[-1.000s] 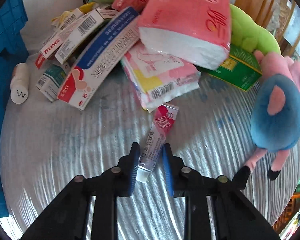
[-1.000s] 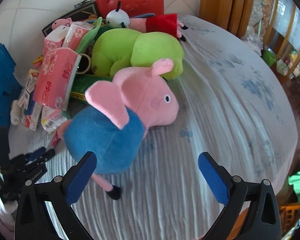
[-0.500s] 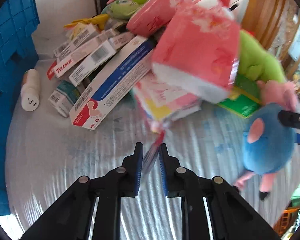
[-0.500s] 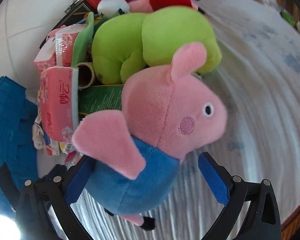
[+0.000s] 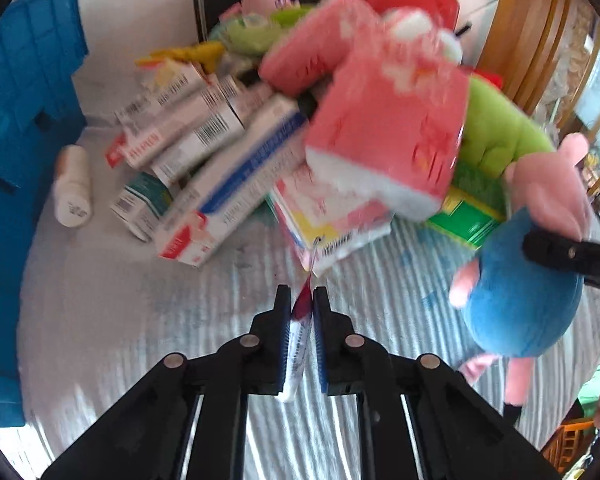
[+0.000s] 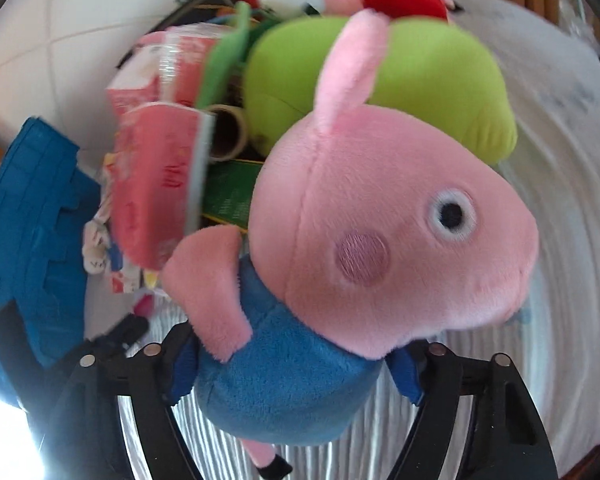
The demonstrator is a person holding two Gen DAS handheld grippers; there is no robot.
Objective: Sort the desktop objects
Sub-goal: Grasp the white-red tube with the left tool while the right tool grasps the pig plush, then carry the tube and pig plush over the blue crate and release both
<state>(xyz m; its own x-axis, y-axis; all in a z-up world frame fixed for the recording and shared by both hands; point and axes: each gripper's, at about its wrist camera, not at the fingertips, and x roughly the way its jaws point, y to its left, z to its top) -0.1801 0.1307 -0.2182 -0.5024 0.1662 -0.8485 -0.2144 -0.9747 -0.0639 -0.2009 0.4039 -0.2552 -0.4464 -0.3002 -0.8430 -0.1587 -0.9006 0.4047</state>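
- Lifting off the bench [image 5: 100, 320], the left gripper [image 5: 301, 300] has clamped its fingers on the ointment tube [image 5: 298, 344].
- Right gripper [image 6: 296, 376] fingers have just been closing around the pig toy [image 6: 380, 240], near the clutter pile; both items look ready for sorting.

open cloth: bare striped tablecloth [image 5: 112, 320] in front of the box pile [image 5: 204, 168] is the only easy way through
left of pile: blue crate [image 5: 24, 128] walls it off
right of pile: pig plush [image 5: 528, 280] sits in the way
behind pile: toys stacked up, no gap
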